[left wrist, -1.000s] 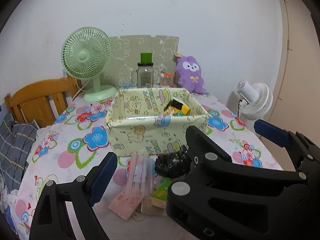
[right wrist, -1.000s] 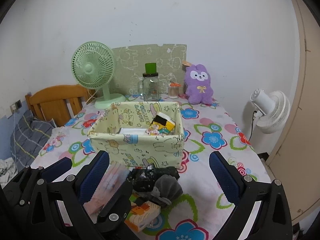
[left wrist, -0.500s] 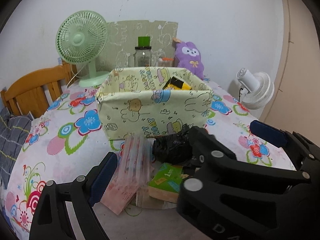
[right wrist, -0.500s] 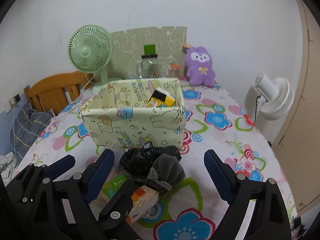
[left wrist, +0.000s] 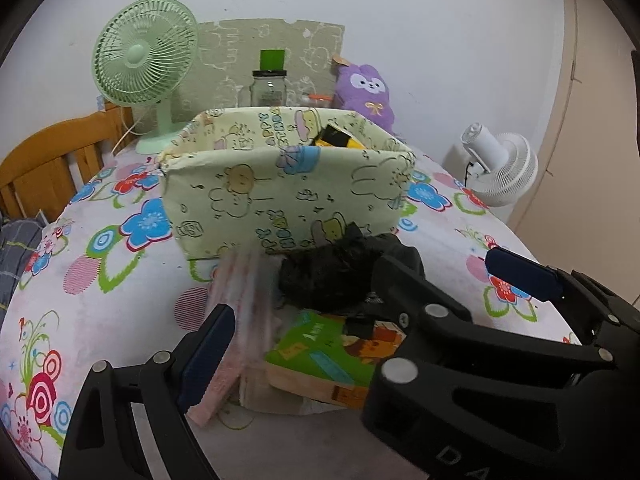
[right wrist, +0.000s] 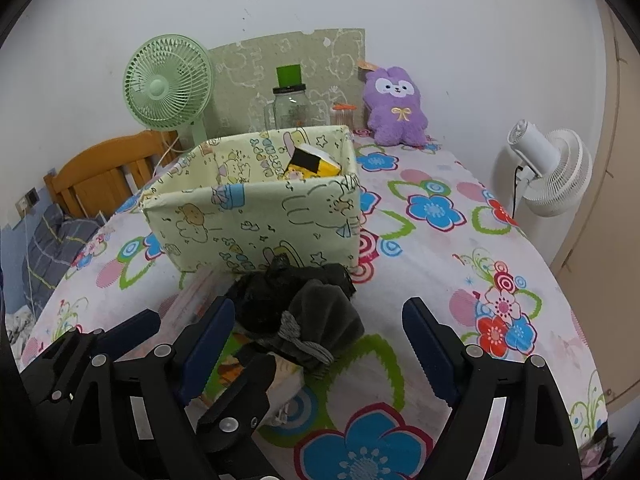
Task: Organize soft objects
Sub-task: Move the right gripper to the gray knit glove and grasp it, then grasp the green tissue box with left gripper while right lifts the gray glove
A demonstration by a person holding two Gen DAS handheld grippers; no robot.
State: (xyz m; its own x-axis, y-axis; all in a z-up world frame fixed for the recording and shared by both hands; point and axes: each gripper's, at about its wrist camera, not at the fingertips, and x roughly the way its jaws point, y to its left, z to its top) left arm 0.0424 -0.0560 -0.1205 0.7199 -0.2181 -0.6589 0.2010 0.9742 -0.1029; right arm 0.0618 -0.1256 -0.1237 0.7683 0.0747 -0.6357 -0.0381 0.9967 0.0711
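Note:
A pale green cartoon-print fabric box stands mid-table with a yellow and black item inside. In front of it lies a pile: a black crumpled bag, a grey drawstring pouch, a pink packet and a green-topped box. My left gripper is open, low over the pile. My right gripper is open, its fingers on either side of the grey pouch. The right gripper's body crosses the left wrist view.
The table wears a flowered cloth. At the back stand a green fan, a glass jar with green lid and a purple plush. A white fan stands off the right edge, a wooden chair at the left.
Both grippers have dropped lower and moved forward toward the pile in front of the box. Both stay open and empty.

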